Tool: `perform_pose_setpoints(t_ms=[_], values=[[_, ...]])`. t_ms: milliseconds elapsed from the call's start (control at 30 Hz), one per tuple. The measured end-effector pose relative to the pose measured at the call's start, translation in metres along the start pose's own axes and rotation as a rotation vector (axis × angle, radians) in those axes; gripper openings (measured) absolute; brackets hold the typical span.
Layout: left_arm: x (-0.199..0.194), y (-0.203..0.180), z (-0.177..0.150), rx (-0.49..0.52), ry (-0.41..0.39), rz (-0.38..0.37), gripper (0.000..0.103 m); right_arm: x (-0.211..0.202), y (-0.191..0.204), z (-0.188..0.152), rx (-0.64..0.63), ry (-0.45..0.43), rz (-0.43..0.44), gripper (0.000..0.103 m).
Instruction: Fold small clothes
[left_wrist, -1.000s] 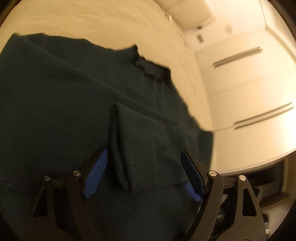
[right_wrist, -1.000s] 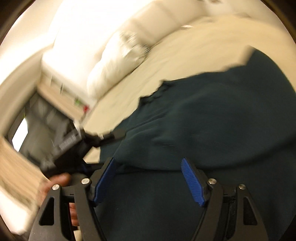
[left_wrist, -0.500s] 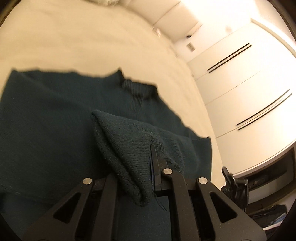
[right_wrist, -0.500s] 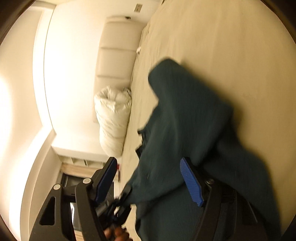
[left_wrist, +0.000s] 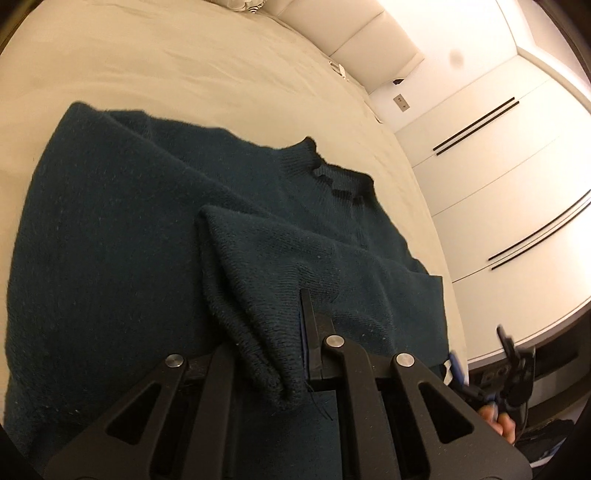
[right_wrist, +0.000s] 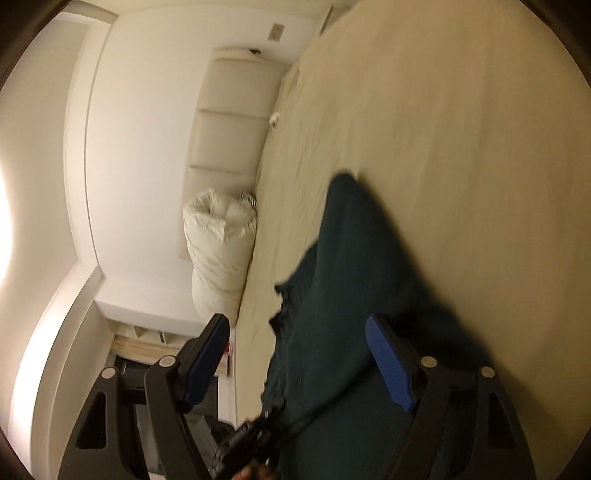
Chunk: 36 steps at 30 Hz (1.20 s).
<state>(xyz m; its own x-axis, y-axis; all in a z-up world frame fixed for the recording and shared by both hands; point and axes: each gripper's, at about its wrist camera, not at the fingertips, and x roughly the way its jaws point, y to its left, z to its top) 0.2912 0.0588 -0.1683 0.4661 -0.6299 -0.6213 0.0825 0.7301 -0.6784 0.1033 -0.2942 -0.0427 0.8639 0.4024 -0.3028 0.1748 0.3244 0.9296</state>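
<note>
A dark green knit sweater (left_wrist: 110, 258) lies flat on the cream bed (left_wrist: 184, 66), its ribbed collar (left_wrist: 332, 177) toward the far right. My left gripper (left_wrist: 291, 354) is shut on a folded sleeve (left_wrist: 266, 273) of the sweater and holds it over the body. In the right wrist view the sweater (right_wrist: 351, 314) lies below my right gripper (right_wrist: 299, 362), which is open and empty, rolled sideways above the cloth.
White wardrobe doors (left_wrist: 517, 166) stand to the right of the bed. A padded headboard (right_wrist: 236, 122) and a white bundled duvet (right_wrist: 221, 251) are at the bed's head. The left gripper's body and hand (right_wrist: 243, 450) show at the bottom.
My left gripper closed on the sleeve and lifted it over the sweater body. My right gripper rolled sideways and drew back from the cloth, still open.
</note>
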Motion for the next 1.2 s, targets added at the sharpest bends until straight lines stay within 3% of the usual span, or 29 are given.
perform_pose_setpoints(t_ms=[167, 333, 433, 567, 800, 933, 1033, 1133, 1167, 1200], values=[[-0.029, -0.012, 0.000, 0.056, -0.053, 0.008, 0.007, 0.012, 0.000, -0.037, -0.048, 0.074, -0.045, 0.080], [-0.013, 0.000, -0.003, 0.036, 0.028, 0.054, 0.007, 0.027, -0.018, -0.008, -0.014, 0.032, -0.105, 0.075], [-0.014, 0.012, -0.007, 0.014, 0.014, 0.005, 0.008, 0.024, -0.015, -0.003, -0.007, 0.051, -0.104, 0.074], [-0.023, 0.010, -0.004, -0.013, 0.048, 0.013, 0.010, 0.007, -0.006, -0.010, -0.057, 0.068, -0.147, 0.074], [-0.062, 0.021, -0.012, -0.015, 0.080, 0.152, 0.014, 0.011, 0.052, -0.018, -0.268, 0.115, -0.277, 0.076], [-0.059, 0.022, 0.000, 0.000, 0.072, 0.155, 0.014, 0.029, 0.068, -0.018, -0.332, 0.126, -0.274, 0.076], [-0.054, 0.021, 0.006, 0.044, 0.051, 0.128, 0.014, 0.048, 0.068, -0.016, -0.374, 0.147, -0.221, 0.076], [-0.051, 0.019, 0.009, 0.144, 0.033, 0.125, 0.014, 0.071, 0.052, -0.008, -0.373, 0.186, -0.262, 0.075], [-0.050, 0.023, 0.009, 0.149, 0.033, 0.109, 0.014, 0.078, 0.036, 0.000, -0.343, 0.197, -0.274, 0.072], [-0.052, 0.030, 0.009, 0.133, 0.034, 0.077, 0.014, 0.080, 0.027, 0.005, -0.320, 0.197, -0.278, 0.058]])
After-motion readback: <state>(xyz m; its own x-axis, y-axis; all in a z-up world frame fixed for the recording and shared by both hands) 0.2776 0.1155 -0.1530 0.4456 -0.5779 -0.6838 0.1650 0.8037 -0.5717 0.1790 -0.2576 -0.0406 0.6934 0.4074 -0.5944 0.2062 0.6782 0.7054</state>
